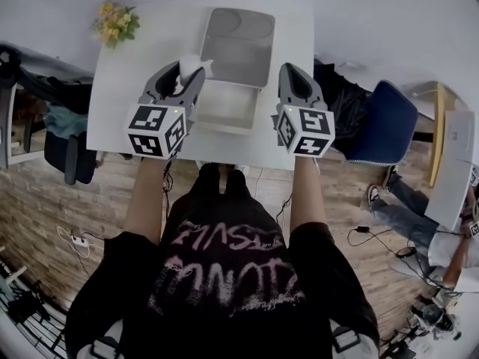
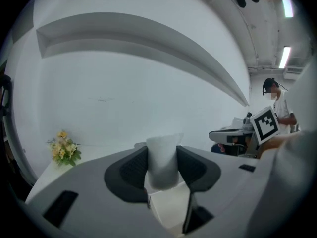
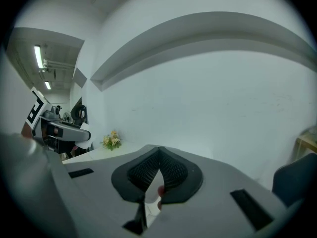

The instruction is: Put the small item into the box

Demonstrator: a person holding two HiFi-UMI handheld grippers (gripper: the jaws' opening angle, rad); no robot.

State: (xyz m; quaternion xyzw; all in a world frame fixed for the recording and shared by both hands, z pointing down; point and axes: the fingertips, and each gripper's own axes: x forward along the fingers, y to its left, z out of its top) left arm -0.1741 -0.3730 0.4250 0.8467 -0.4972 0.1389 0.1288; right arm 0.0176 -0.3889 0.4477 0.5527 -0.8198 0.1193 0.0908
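The small item (image 2: 162, 157), a white and rather soft-looking piece, was pinched between the pads of the left gripper (image 1: 190, 73), whose jaws were kept well apart by it. It was held in the air above the white table (image 1: 123, 81), just beside the left edge of the box (image 1: 224, 127) and not yet over its opening.

The item was judged to be light and a little yielding, perhaps foam or paper, though the material could not be told for sure. A gentle grip across its middle, as was shown in the left gripper view, was thought to be enough. A harder squeeze would probably deform it, and a fall would hardly damage it. Because it is so light, it might cling to a pad when released.

The right gripper (image 1: 290, 73) was held to the right of the box, with its jaws pressed together and nothing between its pads.

The box stood open in the middle of the table, with its lid (image 1: 239, 47) laid back on the far side. Nothing was seen inside the grey tray, as far as the head view showed. A bunch of yellow flowers (image 1: 114, 22) was placed at the far left corner.
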